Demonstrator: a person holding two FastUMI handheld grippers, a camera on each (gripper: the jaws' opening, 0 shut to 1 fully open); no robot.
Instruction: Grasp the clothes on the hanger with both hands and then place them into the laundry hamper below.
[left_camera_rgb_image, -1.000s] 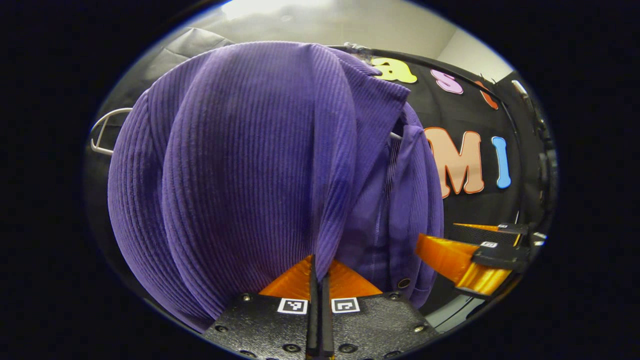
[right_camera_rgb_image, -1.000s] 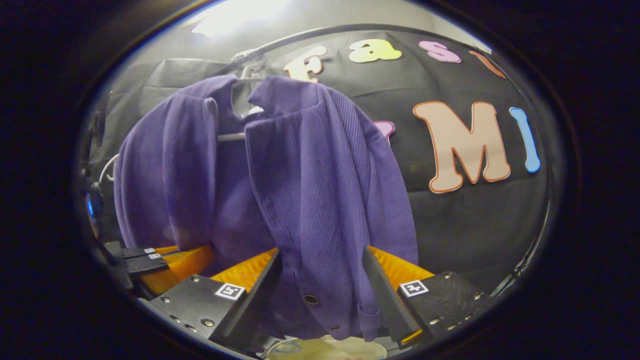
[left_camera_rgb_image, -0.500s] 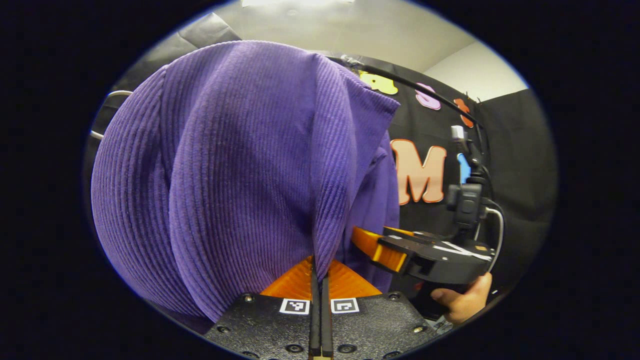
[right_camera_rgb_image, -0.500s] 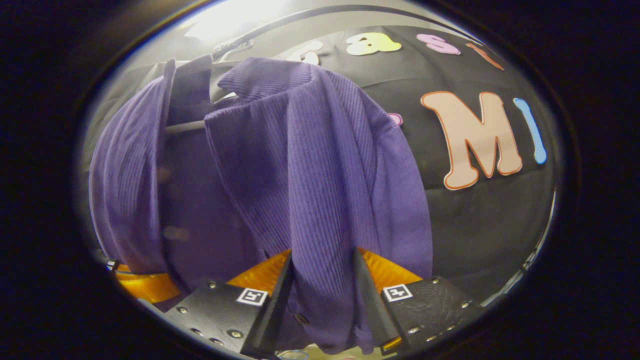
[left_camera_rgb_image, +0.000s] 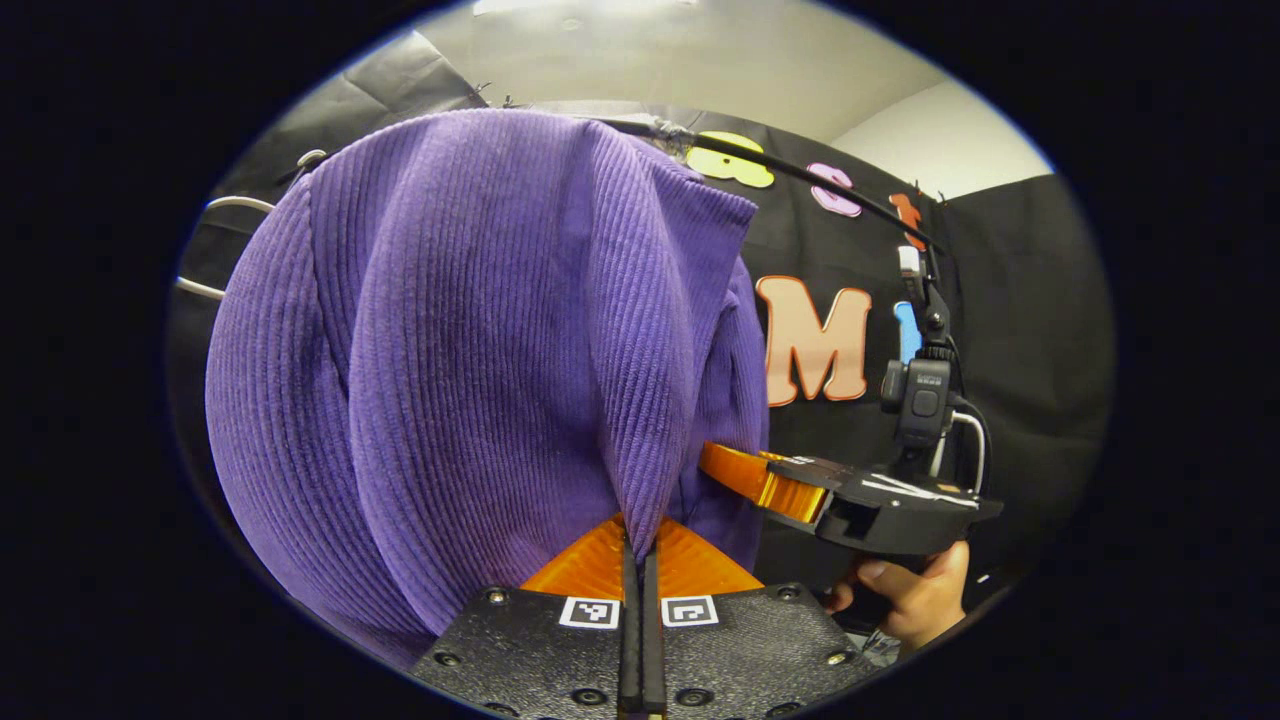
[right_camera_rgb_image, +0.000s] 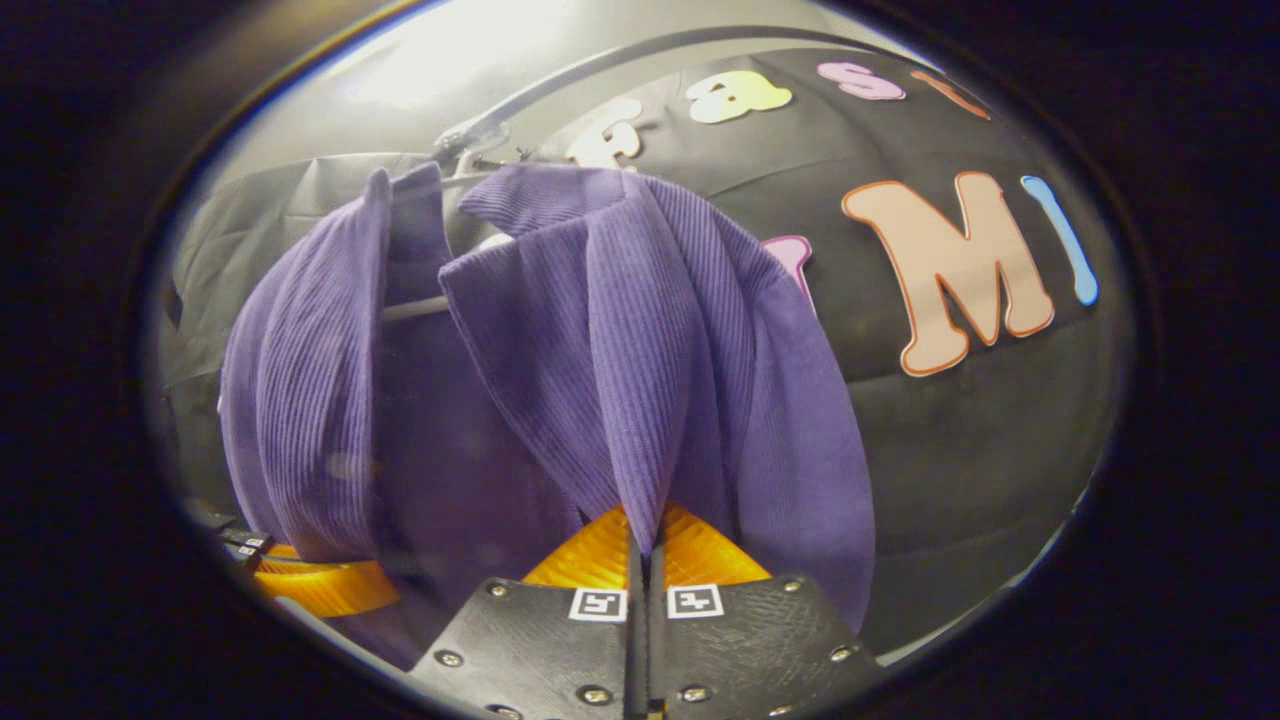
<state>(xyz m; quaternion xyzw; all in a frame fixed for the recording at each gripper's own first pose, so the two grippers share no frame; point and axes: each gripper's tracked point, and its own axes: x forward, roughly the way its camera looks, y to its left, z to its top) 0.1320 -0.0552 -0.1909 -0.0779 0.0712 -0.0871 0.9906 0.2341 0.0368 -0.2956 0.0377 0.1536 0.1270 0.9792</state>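
The left tongs are pinched tight on a fold of the purple shirt, which hangs right in front of them. The right tongs pinch another fold of the shirt too. The shirt is on the hanger, up above both tongs.

clothes on hanger, left gripper and right gripper at lower folds

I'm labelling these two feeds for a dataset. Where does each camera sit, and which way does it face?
Left gripper view: rides the left tool, facing the purple corduroy shirt pinched in it; beyond, the right tool and the hand holding it.
Right gripper view: rides the right tool, shut on the shirt's front edge, facing the booth wall; left tool at lower left.
Shared: shirt, hanger, both tools.
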